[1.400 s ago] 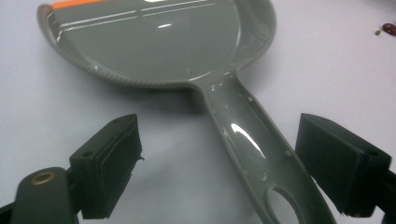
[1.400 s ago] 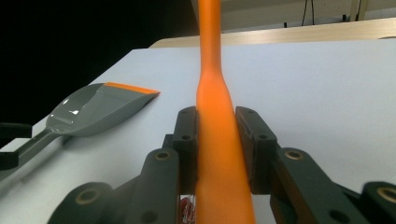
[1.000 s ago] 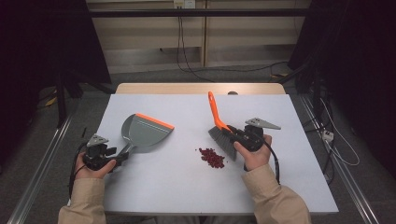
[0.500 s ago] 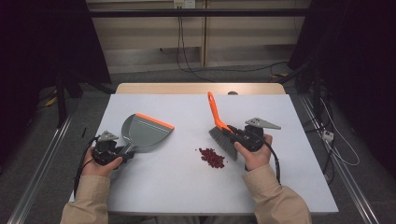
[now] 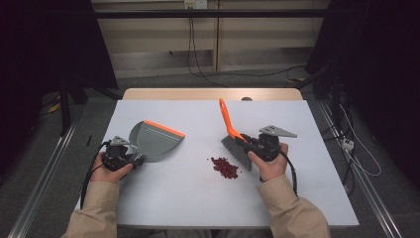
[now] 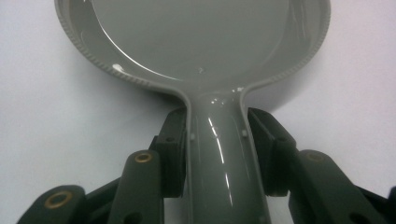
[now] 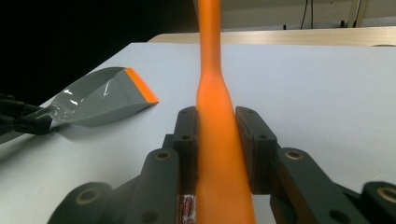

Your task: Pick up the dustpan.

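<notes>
Near the left edge of the table (image 5: 148,208) I have the left gripper (image 5: 130,159) on the dustpan (image 5: 153,141); its jaws have just been closing, and in the left gripper view the pads (image 6: 173,154) now sit against both sides of the grey handle (image 6: 219,158), so I take the pan as gripped. The pan lies flat, its orange lip (image 5: 163,128) turned toward the far right. My right gripper (image 5: 252,145) is clamped on the brush (image 5: 233,136), the orange handle running up between the jaws in the right gripper view, bristles (image 5: 236,151) down on the table right of centre.

As I judge it, both tools are now in hand and the sweep itself is not yet begun. The red crumbs (image 5: 225,167) lie in a small heap near the middle, just beside the bristles on their near-left side, and well apart from the pan. Next I need to bring the pan across, lip flat to the table and close by the heap, then draw the brush through the crumbs toward it, gently, so that none scatter.
</notes>
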The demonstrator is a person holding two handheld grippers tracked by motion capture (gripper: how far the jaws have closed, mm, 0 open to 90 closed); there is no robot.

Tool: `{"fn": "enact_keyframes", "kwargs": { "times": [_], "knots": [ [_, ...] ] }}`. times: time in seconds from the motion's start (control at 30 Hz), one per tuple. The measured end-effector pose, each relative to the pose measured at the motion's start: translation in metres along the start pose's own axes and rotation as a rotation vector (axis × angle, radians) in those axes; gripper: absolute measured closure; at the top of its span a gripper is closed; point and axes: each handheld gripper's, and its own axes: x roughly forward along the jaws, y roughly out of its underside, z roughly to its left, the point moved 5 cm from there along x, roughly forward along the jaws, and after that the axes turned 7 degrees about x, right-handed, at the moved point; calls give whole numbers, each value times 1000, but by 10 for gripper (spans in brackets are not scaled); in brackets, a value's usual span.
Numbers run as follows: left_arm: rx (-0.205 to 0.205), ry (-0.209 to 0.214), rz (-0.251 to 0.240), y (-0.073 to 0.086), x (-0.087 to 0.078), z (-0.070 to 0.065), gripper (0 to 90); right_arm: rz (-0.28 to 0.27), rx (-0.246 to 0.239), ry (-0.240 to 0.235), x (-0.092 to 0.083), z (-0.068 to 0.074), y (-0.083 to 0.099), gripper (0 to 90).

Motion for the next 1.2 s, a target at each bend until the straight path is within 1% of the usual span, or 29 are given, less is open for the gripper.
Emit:
{"fn": "enact_keyframes", "kwargs": {
  "times": [0.03,0.1,0.17,0.2,0.23,0.3,0.33,0.4,0.43,0.5,0.53,0.6,0.63,0.67,0.7,0.73,0.8,0.87,1.0,1.07,1.17,1.2],
  "knots": [
    [-4,2,-5,-2,1,0,596,2,-3,1,0,0,0,712],
    [1,-8,-2,-4,3,0,591,1,-3,0,0,0,0,712],
    [13,-21,9,-6,6,1,590,2,-3,2,-1,-1,0,712],
    [19,-26,22,-7,6,0,601,1,-2,3,-1,-1,0,712],
    [22,-36,24,-7,6,0,622,3,-3,3,-1,-1,1,712],
    [24,-34,40,-8,6,0,627,2,-2,2,-2,-1,1,712],
    [28,-35,36,-8,6,1,628,1,0,2,-2,-2,1,713],
    [25,-25,22,-9,3,1,630,-2,-2,4,-3,-2,0,712],
    [31,-18,9,-10,1,1,632,-3,-3,4,-3,-2,0,712],
    [31,13,-22,-11,-5,-1,633,-4,0,5,-4,-3,0,713],
    [28,16,-40,-12,-8,-3,634,-4,-1,7,-5,-4,0,712],
    [46,22,-66,-14,-14,-3,634,-11,3,8,-6,-5,-2,713],
    [47,36,-85,-15,-17,-4,634,-14,5,9,-6,-6,-3,712],
    [50,58,-92,-15,-20,-6,634,-16,3,12,-7,-6,-4,712],
    [63,65,-99,-16,-23,-8,634,-19,1,14,-8,-7,-5,713],
    [90,66,-101,-17,-25,-11,634,-20,-3,16,-9,-7,-5,713],
    [129,99,-97,-18,-30,-21,633,-24,-8,23,-10,-8,-7,712],
    [171,142,-99,-18,-33,-33,633,-30,-12,27,-11,-10,-9,712],
    [248,198,-79,-14,-34,-51,632,-26,-27,46,-13,-14,-10,712],
    [269,231,-72,-11,-34,-59,632,-22,-36,57,-13,-16,-10,712],
    [301,267,-53,-8,-32,-71,632,-11,-60,78,-12,-22,-9,712],
    [303,286,-48,-7,-31,-76,631,-7,-63,84,-12,-24,-8,712]
  ]
}}
